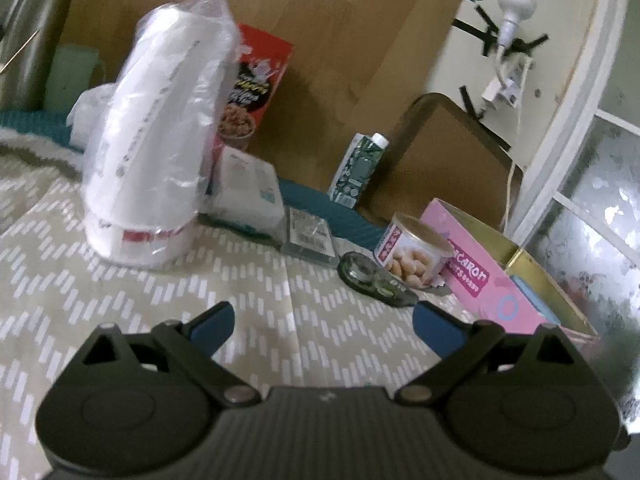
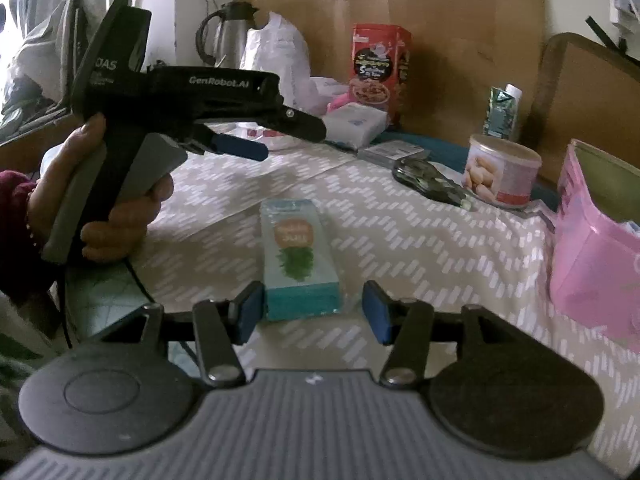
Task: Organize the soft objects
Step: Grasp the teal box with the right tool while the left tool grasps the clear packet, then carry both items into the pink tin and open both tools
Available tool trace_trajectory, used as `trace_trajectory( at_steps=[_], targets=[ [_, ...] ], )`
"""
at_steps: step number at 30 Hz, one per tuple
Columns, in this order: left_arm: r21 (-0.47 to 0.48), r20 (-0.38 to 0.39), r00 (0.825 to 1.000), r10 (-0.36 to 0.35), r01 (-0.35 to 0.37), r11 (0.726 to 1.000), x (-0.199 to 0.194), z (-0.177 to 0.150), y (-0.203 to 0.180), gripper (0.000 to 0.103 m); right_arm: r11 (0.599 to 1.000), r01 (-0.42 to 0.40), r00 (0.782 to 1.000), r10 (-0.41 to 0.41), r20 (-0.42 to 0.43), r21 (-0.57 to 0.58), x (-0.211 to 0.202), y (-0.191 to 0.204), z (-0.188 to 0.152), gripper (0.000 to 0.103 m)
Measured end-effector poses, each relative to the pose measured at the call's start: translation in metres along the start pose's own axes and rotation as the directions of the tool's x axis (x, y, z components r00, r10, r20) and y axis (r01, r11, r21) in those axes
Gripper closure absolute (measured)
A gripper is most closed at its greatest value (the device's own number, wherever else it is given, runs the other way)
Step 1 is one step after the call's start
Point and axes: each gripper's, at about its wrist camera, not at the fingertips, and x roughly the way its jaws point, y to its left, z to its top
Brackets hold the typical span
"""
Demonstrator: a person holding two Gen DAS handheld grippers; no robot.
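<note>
A small teal pack [image 2: 298, 258] lies flat on the bed cover [image 2: 420, 240]. It is long and boxy, wrapped in shiny clear film. On top it has an orange round patch with letters and a green leafy picture under it. Its near end is plain teal.

The right gripper [image 2: 313, 312] sits low, just behind the pack. Its jaws are part way open. The near end of the pack is between the two blue pads [image 2: 252, 312]. The left one looks very close to the pack's side, and the right one stands clear with a gap. The jaws do not squeeze it.

The left gripper [image 1: 324, 326] hangs above the cover with its jaws wide open and nothing in them. In the right view a hand [image 2: 116, 200] holds the left gripper by its grey handle, up and to the left of the pack, tipped a little down. A dark red sleeve [image 2: 16, 240] covers the wrist.

Farther back on the bed stand a bag of white rolls [image 1: 156, 136], a white soft pack [image 1: 248, 188], a red box [image 1: 256, 88], a green carton [image 1: 358, 168] and a tin of nuts [image 1: 412, 254]. A pink box [image 1: 480, 276] stands open at the right, beside the tin.
</note>
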Motion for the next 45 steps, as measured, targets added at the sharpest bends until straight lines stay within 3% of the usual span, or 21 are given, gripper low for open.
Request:
trace_trajectory(
  at_steps=[2,4,7,11,14,16,18,20,23,26,30,33,39,42,45],
  targets=[
    [-0.033,-0.022,1.000,-0.005,0.004,0.999,-0.004,-0.002,0.002,0.004,1.000,-0.005,1.000,0.005,-0.001,0.005,0.000,0.004,0.001,0.058],
    [-0.061,-0.057,0.998,-0.025,0.022,0.998,-0.010,-0.006,0.000,0.004,1.000,0.006,1.000,-0.006,-0.002,0.015,0.000,0.006,0.000,0.058],
    [-0.057,-0.104,0.994,-0.038,0.032,0.998,-0.022,-0.010,-0.011,0.005,0.992,-0.025,1.000,0.025,0.001,0.126,-0.001,-0.004,0.002,0.058],
    [-0.076,-0.169,0.982,-0.078,0.066,0.995,-0.029,-0.011,-0.023,0.008,0.927,-0.119,0.993,0.116,0.032,0.356,0.001,-0.030,0.001,0.058],
    [-0.129,-0.252,0.961,-0.118,0.087,0.988,-0.020,-0.015,-0.026,0.017,0.871,-0.173,0.985,0.164,0.060,0.460,0.002,-0.044,-0.004,0.059],
    [-0.161,-0.286,0.947,-0.148,0.105,0.981,-0.011,-0.019,-0.030,0.020,0.857,-0.184,0.983,0.172,0.070,0.481,0.002,-0.044,-0.004,0.059],
    [-0.170,-0.310,0.938,-0.157,0.108,0.980,0.000,-0.022,-0.035,0.026,0.860,-0.183,0.983,0.168,0.074,0.477,0.001,-0.041,-0.004,0.059],
    [-0.149,-0.323,0.934,-0.151,0.108,0.983,0.007,-0.024,-0.042,0.050,0.863,-0.181,0.983,0.164,0.077,0.471,0.001,-0.039,-0.004,0.059],
    [-0.126,-0.330,0.937,-0.119,0.081,0.989,0.015,-0.023,-0.048,0.068,0.864,-0.183,0.983,0.161,0.086,0.469,-0.003,-0.042,-0.007,0.060],
    [-0.134,-0.323,0.933,-0.156,0.118,0.984,0.019,-0.014,-0.058,0.070,0.872,-0.157,0.987,0.119,0.109,0.463,-0.013,-0.045,-0.008,0.060],
    [-0.031,-0.277,0.944,-0.180,0.178,0.984,0.027,0.010,-0.098,0.070,0.901,-0.106,0.982,0.029,0.185,0.421,-0.033,-0.053,-0.001,0.060],
    [0.032,-0.257,0.941,-0.219,0.234,0.972,0.043,0.028,-0.132,0.070,0.921,-0.035,0.967,-0.067,0.246,0.388,-0.049,-0.064,0.009,0.060],
    [0.121,-0.286,0.908,-0.306,0.351,0.929,0.091,0.045,-0.203,0.070,0.910,0.122,0.917,-0.256,0.305,0.397,-0.084,-0.105,0.012,0.060],
    [0.145,-0.317,0.889,-0.332,0.391,0.909,0.118,0.043,-0.232,0.069,0.887,0.204,0.891,-0.344,0.297,0.414,-0.092,-0.123,0.009,0.060],
    [0.169,-0.337,0.880,-0.334,0.406,0.898,0.142,0.040,-0.252,0.069,0.858,0.255,0.871,-0.404,0.279,0.446,-0.095,-0.142,0.003,0.060]
  ],
)
